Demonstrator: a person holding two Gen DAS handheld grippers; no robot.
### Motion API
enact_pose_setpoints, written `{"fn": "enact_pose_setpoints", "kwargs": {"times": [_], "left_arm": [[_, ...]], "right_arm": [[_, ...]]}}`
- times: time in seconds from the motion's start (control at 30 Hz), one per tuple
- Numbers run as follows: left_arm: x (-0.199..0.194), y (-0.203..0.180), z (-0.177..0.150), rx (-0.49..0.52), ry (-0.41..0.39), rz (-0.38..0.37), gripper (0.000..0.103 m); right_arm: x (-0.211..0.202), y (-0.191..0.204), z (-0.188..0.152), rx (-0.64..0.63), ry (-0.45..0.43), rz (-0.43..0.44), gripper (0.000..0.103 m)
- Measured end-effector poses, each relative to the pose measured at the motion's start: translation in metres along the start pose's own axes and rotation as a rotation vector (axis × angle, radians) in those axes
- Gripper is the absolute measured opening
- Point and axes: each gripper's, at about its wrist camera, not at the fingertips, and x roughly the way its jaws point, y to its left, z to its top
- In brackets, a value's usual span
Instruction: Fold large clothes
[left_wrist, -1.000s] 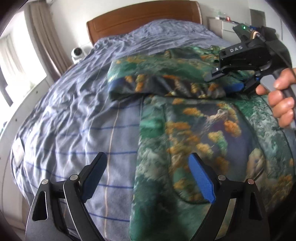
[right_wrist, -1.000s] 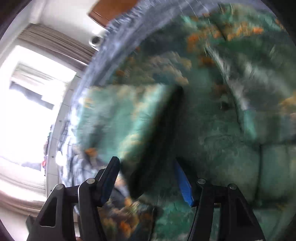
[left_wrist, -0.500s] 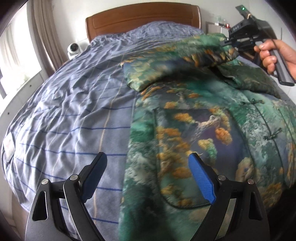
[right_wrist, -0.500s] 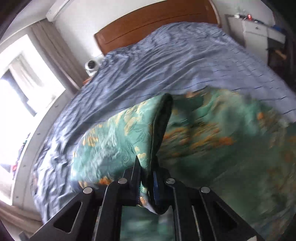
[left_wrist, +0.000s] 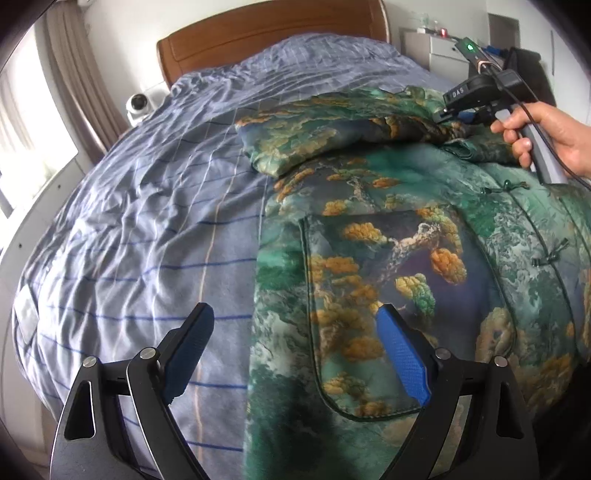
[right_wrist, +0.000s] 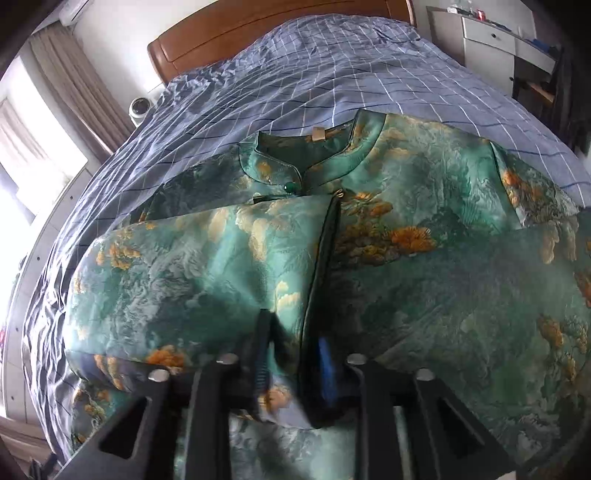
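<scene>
Left wrist view: left gripper (left_wrist: 295, 347) hovers spread, empty, over jacket (left_wrist: 388, 258) on bed (left_wrist: 147, 221), near pocket. Right wrist view: right gripper (right_wrist: 291, 354), jaws just reopening, sleeve cuff (right_wrist: 317, 280) between them, laid across jacket below collar, apparently to narrow it.

The jacket (left_wrist: 388, 258) runs off the left wrist view at 4 o'clock; the right gripper (right_wrist: 291, 354) is blurred (whether its pads press the sleeve (right_wrist: 192, 273) stays unclear).

The right gripper (right_wrist: 291, 354) has carried the jacket's sleeve (right_wrist: 207, 273) across the chest; its jaws have just been opening, cuff between them.
</scene>
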Motion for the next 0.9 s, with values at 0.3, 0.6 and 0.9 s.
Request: {"fn": "enact_pose_setpoints", "kwargs": {"times": [0.3, 0.6, 0.9], "left_arm": [[0.018, -0.005, 0.082, 0.111, -0.046, -0.102, 0.093], [0.132, -0.017, 0.189, -0.099, 0.075, -0.261, 0.095], [0.170, -0.030, 0.179, -0.064, 0.221, -0.226, 0.099]], "right_arm": [[-0.071, 0.030, -0.007, -0.285, -0.191, 0.057, 0.046], [0.008, 0.012, -0.009, -0.188, 0.012, 0.122, 0.007], [0.022, -0.016, -0.011, -0.105, 0.019, 0.212, 0.000]]}}
